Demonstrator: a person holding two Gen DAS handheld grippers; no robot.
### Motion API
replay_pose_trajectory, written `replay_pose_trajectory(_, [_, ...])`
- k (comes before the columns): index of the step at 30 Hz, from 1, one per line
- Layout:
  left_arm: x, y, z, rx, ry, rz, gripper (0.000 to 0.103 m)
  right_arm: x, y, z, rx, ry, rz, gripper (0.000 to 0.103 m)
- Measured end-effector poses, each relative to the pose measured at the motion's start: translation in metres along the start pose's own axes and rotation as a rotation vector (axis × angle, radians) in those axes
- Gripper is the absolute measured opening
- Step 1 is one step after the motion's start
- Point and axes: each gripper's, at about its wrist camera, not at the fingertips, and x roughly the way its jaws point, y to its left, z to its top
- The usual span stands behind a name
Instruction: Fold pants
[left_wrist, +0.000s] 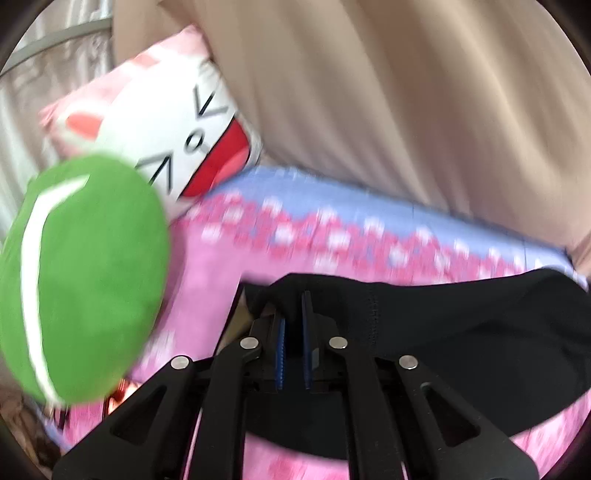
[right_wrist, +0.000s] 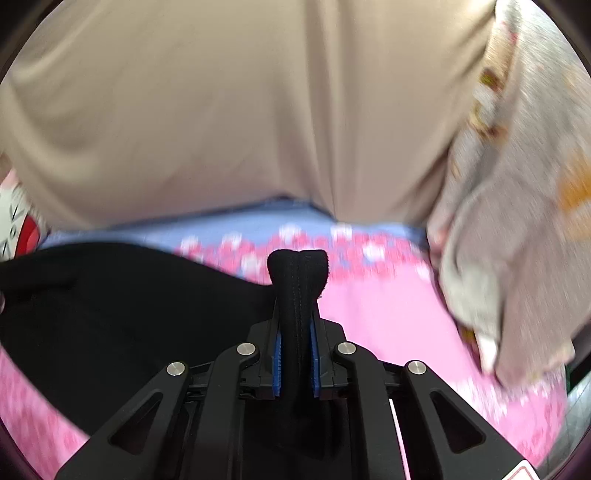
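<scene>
The black pants (left_wrist: 424, 332) lie on a pink and blue flowered bedspread (left_wrist: 332, 236). In the left wrist view my left gripper (left_wrist: 293, 306) is shut on an edge of the black fabric, which runs off to the right. In the right wrist view my right gripper (right_wrist: 297, 314) is shut on a stitched black hem of the pants (right_wrist: 297, 273) that sticks up between the blue pads (right_wrist: 277, 365). The rest of the pants (right_wrist: 110, 295) spreads to the left of it.
A person in a beige top (right_wrist: 240, 110) stands close behind the bed. A green plush (left_wrist: 81, 277) and a white cat pillow (left_wrist: 177, 129) lie to the left. A grey printed cloth (right_wrist: 517, 221) hangs at the right.
</scene>
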Motion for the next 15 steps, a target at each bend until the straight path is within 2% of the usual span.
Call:
replay_pose_trajectory(4, [0.018,0.007,-0.049,0.018,0.110,0.030,0.011,0.004,-0.005,-0.055,-0.004,0.088,-0.019,0.014])
replay_pose_trajectory(5, [0.023,0.010,-0.058,0.002,0.124,0.035,0.015,0.009,-0.008,-0.067,0.000,0.111,-0.037,0.022])
replay_pose_trajectory(8, [0.023,0.022,-0.076,-0.105,0.128,0.059,0.023,-0.001,-0.022,-0.092,0.060,0.096,-0.074,0.032])
replay_pose_trajectory(9, [0.017,0.027,-0.080,-0.154,0.117,0.043,0.036,-0.008,-0.023,-0.095,0.075,0.086,-0.080,0.034])
replay_pose_trajectory(12, [-0.006,0.037,-0.088,-0.296,0.079,-0.063,0.060,-0.038,-0.031,-0.103,0.117,0.042,-0.099,0.038])
replay_pose_trajectory(15, [-0.006,0.030,-0.088,-0.366,0.080,-0.121,0.066,-0.063,-0.026,-0.112,0.131,0.003,-0.087,0.041])
